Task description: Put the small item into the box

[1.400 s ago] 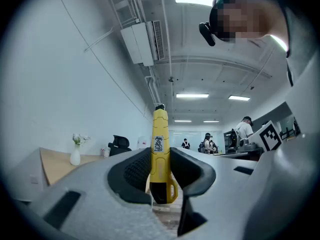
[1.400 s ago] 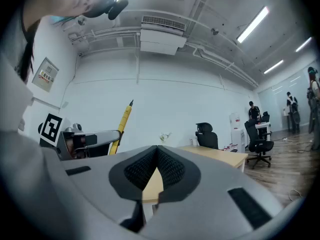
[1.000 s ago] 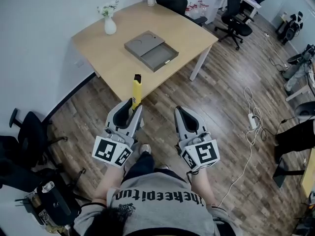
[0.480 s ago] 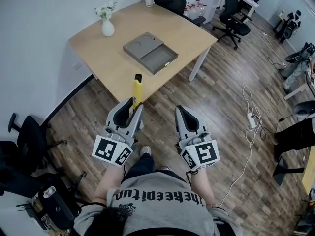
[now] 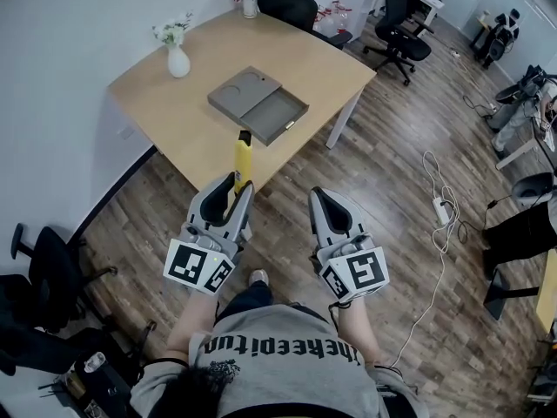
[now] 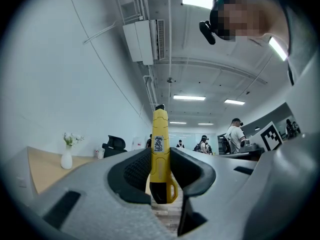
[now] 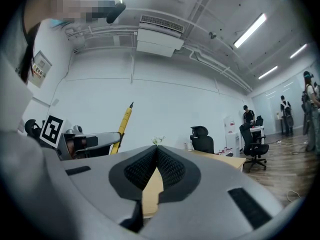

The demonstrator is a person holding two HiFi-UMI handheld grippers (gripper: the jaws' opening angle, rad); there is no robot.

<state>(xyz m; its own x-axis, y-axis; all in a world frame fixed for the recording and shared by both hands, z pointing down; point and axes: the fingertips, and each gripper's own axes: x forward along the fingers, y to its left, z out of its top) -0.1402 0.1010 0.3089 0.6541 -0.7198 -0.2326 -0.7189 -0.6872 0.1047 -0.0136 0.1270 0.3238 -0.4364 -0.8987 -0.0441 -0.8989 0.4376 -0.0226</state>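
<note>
Left gripper view showed the yellow knife [image 6: 160,134] upright, clamped in the left tongs [image 6: 160,165]; the right tongs [image 7: 156,160] were pressed together, empty. The open box [image 5: 258,105] on the tabletop [image 5: 324,59] had slid slightly nearer in the head view, still well ahead, which suggested an approach barely begun.

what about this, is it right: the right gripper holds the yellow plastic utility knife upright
No, the left gripper holds the yellow plastic utility knife upright; the left gripper view shows its jaws clamped on it. The right gripper is shut, empty.
</note>
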